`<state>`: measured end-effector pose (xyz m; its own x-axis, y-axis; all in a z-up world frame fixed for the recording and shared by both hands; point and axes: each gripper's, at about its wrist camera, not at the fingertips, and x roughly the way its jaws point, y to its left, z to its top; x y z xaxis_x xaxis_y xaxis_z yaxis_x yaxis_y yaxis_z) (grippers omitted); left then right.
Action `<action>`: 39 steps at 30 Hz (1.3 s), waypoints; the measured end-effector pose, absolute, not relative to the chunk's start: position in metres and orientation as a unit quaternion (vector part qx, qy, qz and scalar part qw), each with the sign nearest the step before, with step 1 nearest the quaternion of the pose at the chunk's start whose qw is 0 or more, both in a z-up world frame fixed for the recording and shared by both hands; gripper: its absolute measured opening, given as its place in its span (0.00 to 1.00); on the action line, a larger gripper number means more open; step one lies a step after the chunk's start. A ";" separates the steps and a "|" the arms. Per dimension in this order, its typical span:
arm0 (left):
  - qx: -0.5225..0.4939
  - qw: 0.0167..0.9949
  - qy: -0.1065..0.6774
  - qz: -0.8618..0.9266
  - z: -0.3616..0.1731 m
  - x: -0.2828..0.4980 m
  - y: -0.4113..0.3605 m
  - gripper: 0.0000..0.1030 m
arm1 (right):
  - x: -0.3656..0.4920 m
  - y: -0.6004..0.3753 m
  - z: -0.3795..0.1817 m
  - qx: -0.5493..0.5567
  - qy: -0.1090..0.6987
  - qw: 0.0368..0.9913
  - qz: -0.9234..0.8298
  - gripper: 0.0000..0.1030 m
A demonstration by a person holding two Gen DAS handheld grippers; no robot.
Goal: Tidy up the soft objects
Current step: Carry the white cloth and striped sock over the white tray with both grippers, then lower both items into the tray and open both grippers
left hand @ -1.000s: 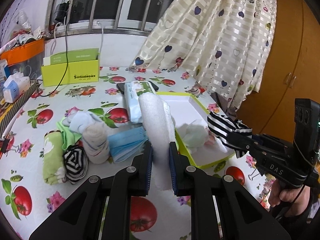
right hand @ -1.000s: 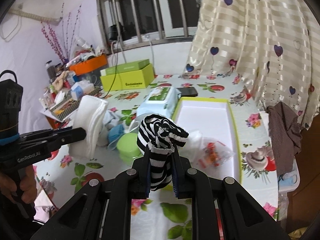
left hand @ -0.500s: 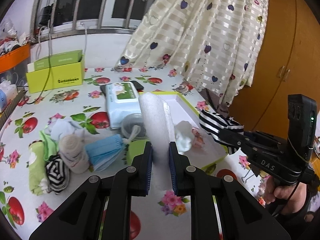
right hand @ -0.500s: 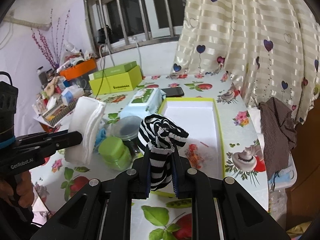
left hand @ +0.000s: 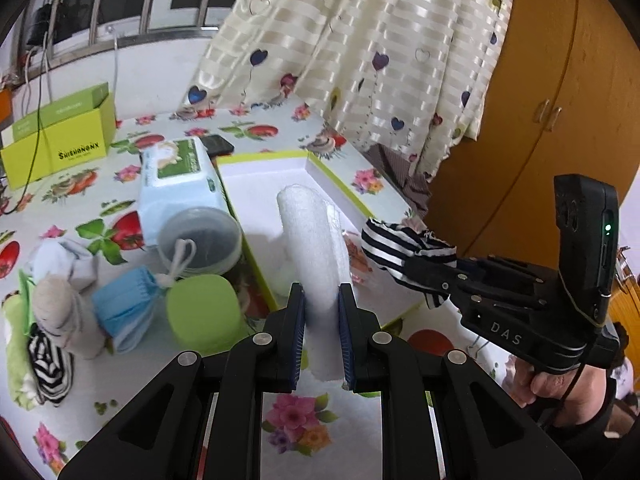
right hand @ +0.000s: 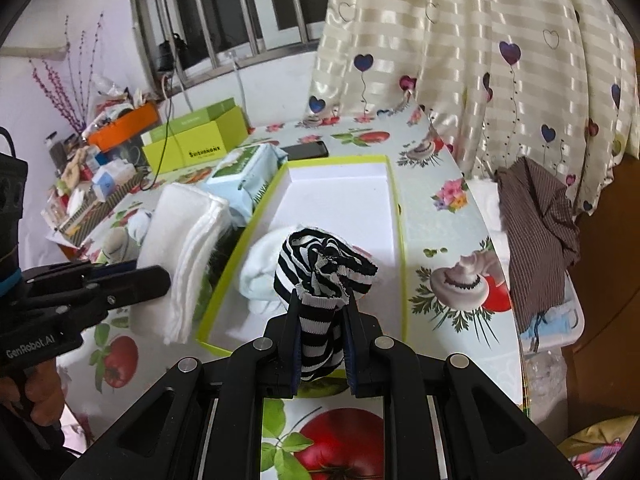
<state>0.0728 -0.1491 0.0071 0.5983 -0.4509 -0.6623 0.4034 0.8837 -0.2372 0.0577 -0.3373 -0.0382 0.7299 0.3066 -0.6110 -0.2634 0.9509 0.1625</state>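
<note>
My left gripper is shut on a folded white towel, held upright over the near left edge of the green-rimmed white box. The towel also shows in the right wrist view. My right gripper is shut on a black-and-white striped sock, held above the near end of the box. The sock also shows in the left wrist view. A white soft item lies inside the box.
Left of the box are a wipes pack, a clear tub, a green lid, a blue mask, rolled socks and another striped sock. A brown cloth hangs at the table's right edge.
Both grippers have moved forward and right toward the box, each still holding its item. The towel now stands over the box's near edge and the sock over its near end.
</note>
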 end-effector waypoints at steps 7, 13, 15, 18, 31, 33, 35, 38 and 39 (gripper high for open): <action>-0.025 0.882 0.401 -0.248 -0.007 0.084 -0.161 0.16 | 0.067 -0.338 -0.049 0.031 0.351 0.923 0.153 0.15; -0.021 0.878 0.412 -0.244 -0.015 0.096 -0.168 0.16 | 0.079 -0.337 -0.056 0.031 0.360 0.920 0.154 0.15; -0.019 0.877 0.413 -0.243 -0.016 0.098 -0.170 0.16 | 0.083 -0.336 -0.057 0.030 0.362 0.919 0.154 0.15; -0.015 0.877 0.415 -0.241 -0.018 0.103 -0.172 0.16 | 0.090 -0.336 -0.059 0.028 0.363 0.918 0.154 0.15; -0.009 0.880 0.420 -0.222 -0.023 0.131 -0.180 0.16 | 0.128 -0.332 -0.058 0.026 0.354 0.921 0.161 0.15; -0.007 0.881 0.419 -0.221 -0.023 0.135 -0.182 0.16 | 0.133 -0.332 -0.057 0.027 0.352 0.921 0.161 0.15; -0.006 0.881 0.419 -0.219 -0.024 0.139 -0.183 0.16 | 0.137 -0.333 -0.056 0.028 0.350 0.922 0.162 0.15; -0.004 0.882 0.419 -0.217 -0.025 0.144 -0.186 0.16 | 0.141 -0.334 -0.054 0.030 0.347 0.923 0.162 0.16; -0.003 0.882 0.418 -0.218 -0.025 0.144 -0.186 0.16 | 0.141 -0.335 -0.053 0.030 0.347 0.923 0.162 0.16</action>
<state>0.1443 -0.1864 -0.0250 0.5551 -0.3861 -0.7368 0.3813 0.9053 -0.1871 0.1408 -0.3347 -0.0534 0.7070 0.3193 -0.6310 -0.2777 0.9459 0.1675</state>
